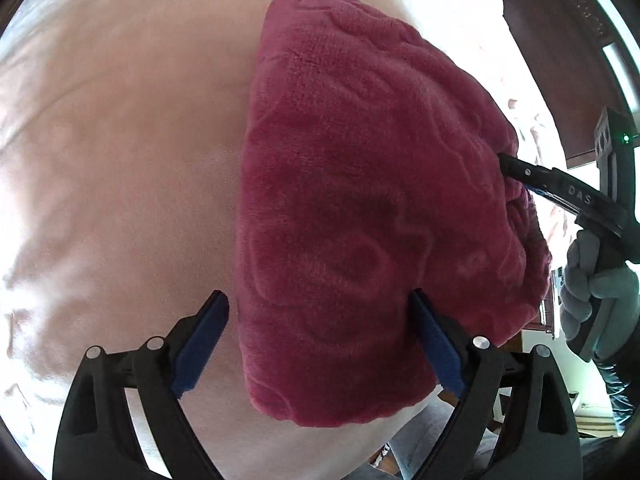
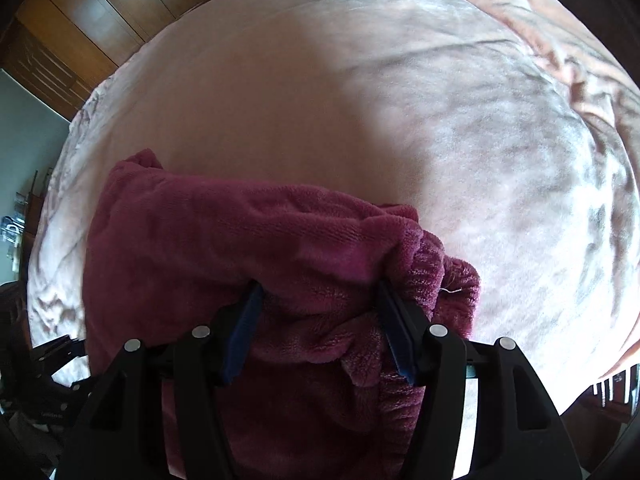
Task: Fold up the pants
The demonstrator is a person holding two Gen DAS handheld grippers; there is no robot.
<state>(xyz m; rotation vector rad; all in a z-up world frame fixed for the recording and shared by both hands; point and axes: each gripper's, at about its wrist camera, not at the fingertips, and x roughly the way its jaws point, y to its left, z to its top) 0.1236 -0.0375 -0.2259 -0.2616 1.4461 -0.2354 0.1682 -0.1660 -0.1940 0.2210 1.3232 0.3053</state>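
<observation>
The pants (image 1: pixel 360 200) are dark red fleece, folded into a thick block on a pale pink bedspread (image 1: pixel 120 160). My left gripper (image 1: pixel 318 300) is open just above the block's near left edge, one finger over the bedspread, one over the fleece. In the left wrist view the right gripper (image 1: pixel 508 162) reaches in from the right, its tip against the bundle's ribbed waistband edge. In the right wrist view the right gripper (image 2: pixel 318 292) is open, with the pants (image 2: pixel 240 248) bunched between its fingers, not pinched.
The bedspread (image 2: pixel 400 120) spreads wide beyond the pants, rumpled at the far right. A wooden wardrobe (image 2: pixel 80 20) stands beyond the bed. A gloved hand (image 1: pixel 592 288) holds the right gripper at the bed's right edge.
</observation>
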